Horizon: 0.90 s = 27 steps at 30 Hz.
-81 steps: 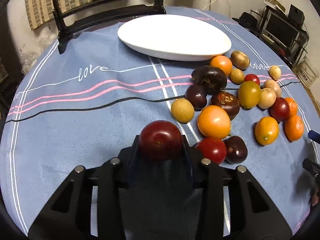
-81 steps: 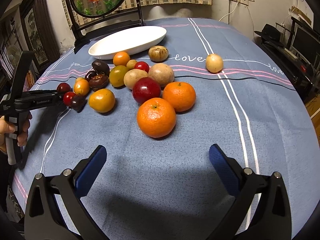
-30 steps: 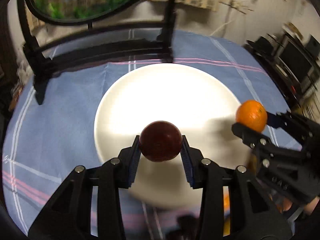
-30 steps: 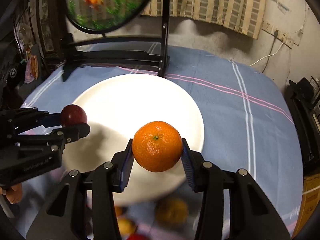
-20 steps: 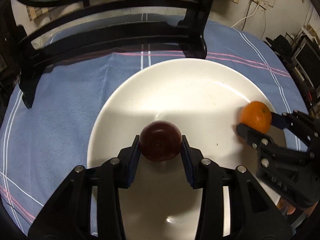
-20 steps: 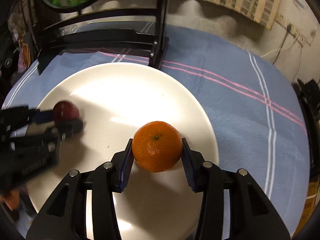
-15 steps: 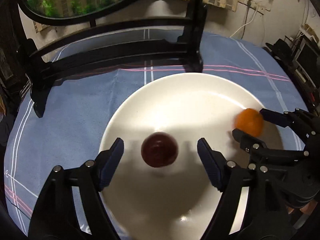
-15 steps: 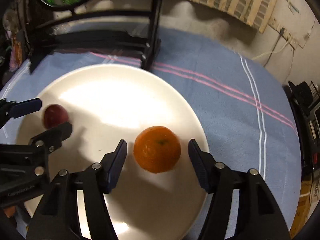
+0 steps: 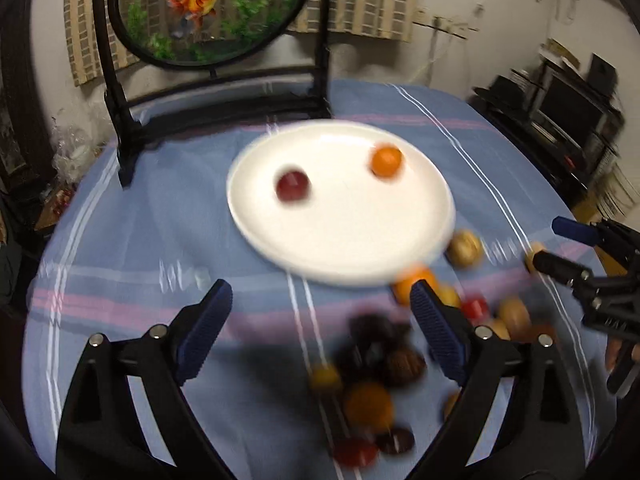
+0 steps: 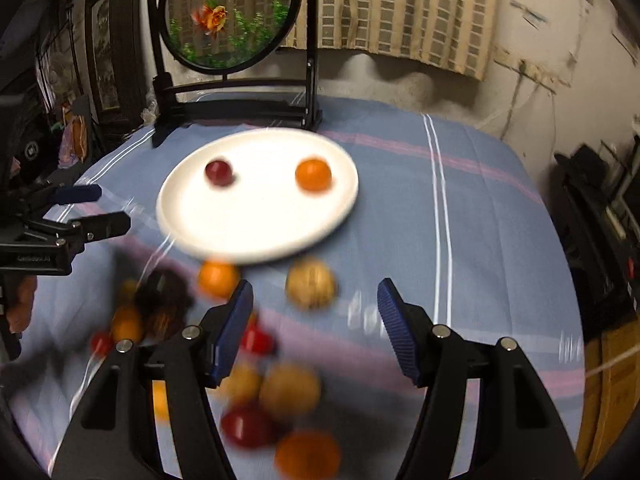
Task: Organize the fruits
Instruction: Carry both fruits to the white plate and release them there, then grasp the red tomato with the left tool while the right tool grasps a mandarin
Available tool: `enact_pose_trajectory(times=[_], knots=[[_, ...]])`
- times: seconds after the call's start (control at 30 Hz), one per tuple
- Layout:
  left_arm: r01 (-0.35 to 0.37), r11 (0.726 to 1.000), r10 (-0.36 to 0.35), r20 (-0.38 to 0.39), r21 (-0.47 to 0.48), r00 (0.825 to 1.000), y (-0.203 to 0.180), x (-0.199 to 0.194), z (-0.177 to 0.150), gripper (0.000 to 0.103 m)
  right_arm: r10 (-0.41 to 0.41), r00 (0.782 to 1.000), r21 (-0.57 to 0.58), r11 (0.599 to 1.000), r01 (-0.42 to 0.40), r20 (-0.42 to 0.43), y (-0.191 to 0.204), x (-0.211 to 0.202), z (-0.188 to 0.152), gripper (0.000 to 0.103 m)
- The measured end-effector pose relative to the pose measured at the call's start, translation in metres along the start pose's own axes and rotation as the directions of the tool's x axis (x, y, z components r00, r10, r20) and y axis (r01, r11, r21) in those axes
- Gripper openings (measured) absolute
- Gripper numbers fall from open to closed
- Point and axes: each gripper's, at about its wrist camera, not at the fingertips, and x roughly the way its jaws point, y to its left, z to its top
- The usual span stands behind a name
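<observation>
A white plate [image 9: 352, 240] [image 10: 256, 240] lies on the blue tablecloth. On it rest a dark red fruit [image 9: 293, 186] [image 10: 218, 172] at the left and an orange [image 9: 386, 161] [image 10: 313, 175] at the right. My left gripper [image 9: 320, 332] is open and empty, hanging above the cloth on the near side of the plate. My right gripper [image 10: 314, 328] is open and empty, above the blurred pile of fruits [image 9: 372, 364] [image 10: 260, 392]. Each gripper also shows in the other's view: the right one [image 9: 560, 246] and the left one [image 10: 96, 208].
A round fish-picture screen on a black stand [image 9: 208, 16] [image 10: 232, 16] stands behind the plate. A brownish fruit [image 9: 464, 248] [image 10: 311, 283] and another orange [image 10: 218, 278] lie just on the near side of the plate. Shelves and electronics [image 9: 568, 112] stand off the table's right side.
Both grippers opened, left the dark red fruit and the orange on the plate, and pulled back and up. The fruit pile has come back into view.
</observation>
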Motion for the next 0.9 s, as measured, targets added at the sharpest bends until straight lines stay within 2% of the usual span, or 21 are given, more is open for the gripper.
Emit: enact_pose_trajectory(times=[0.13, 0.33, 0.4, 0.53, 0.9], knots=[[0.022, 1.000, -0.022, -0.037, 0.014, 0.999, -0.008, -0.009, -0.046, 0.092, 0.027, 1.000, 0.070, 0.997, -0.028, 0.014, 0.001, -0.028, -0.055, 0.065], [0.037, 0.995, -0.033, -0.044, 0.096, 0.998, -0.013, -0.027, -0.092, 0.092, 0.082, 0.996, 0.138, 0.987, -0.086, 0.033, 0.014, -0.050, -0.102, 0.065], [0.061, 0.991, -0.055, -0.052, 0.119, 0.997, -0.012, -0.030, -0.100, 0.092, 0.097, 0.994, 0.151, 0.983, -0.102, 0.040, 0.016, -0.055, -0.108, 0.065], [0.047, 0.988, -0.037, -0.066, 0.150, 0.997, -0.009, -0.028, -0.111, 0.092, 0.111, 0.993, 0.164, 0.980, -0.115, 0.029, 0.023, -0.058, -0.114, 0.065], [0.055, 0.991, -0.042, -0.111, 0.123, 0.993, 0.001, -0.001, -0.120, 0.092, 0.121, 0.993, 0.163, 0.979, -0.119, -0.005, 0.038, -0.049, -0.121, 0.065]])
